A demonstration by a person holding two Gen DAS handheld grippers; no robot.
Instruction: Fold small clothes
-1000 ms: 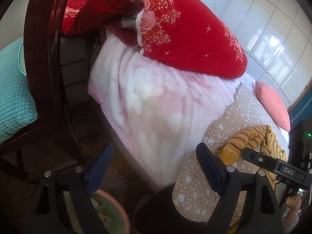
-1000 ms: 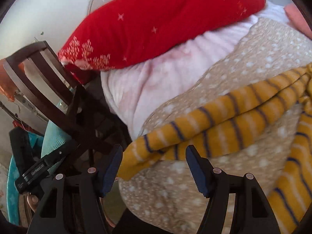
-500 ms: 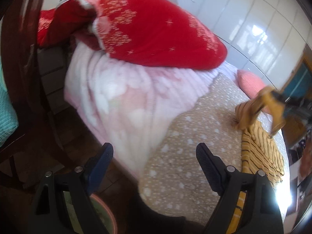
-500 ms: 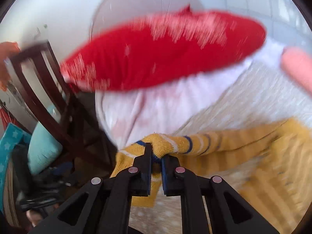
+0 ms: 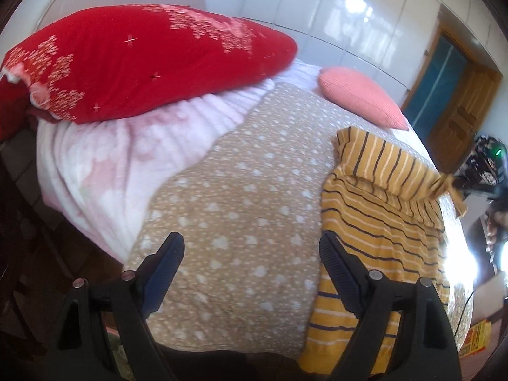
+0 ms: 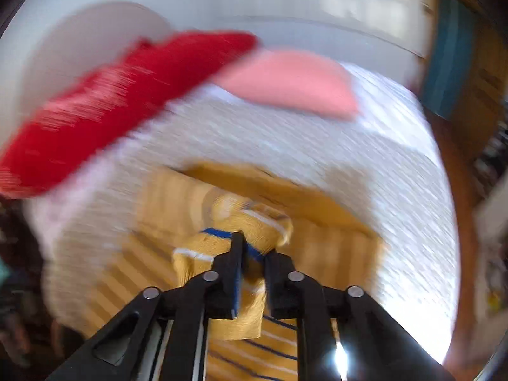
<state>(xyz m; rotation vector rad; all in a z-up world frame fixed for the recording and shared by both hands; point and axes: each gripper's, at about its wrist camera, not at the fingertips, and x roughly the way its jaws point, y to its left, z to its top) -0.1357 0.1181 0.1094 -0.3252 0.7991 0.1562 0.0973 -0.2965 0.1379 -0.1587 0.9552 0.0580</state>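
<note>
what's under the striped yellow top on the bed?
The striped yellow top lies on a tan dotted blanket, with a pink fleece blanket beyond that. The right gripper is folding its sleeve across the body; whatever is beneath the top is covered.

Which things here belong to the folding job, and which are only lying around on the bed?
Belong to the job:
- striped yellow garment
- right hand-held gripper, shut on its sleeve
- left hand-held gripper, open

Lying about:
- red pillow
- salmon-pink cushion
- pink blanket
- dotted tan cover
</note>
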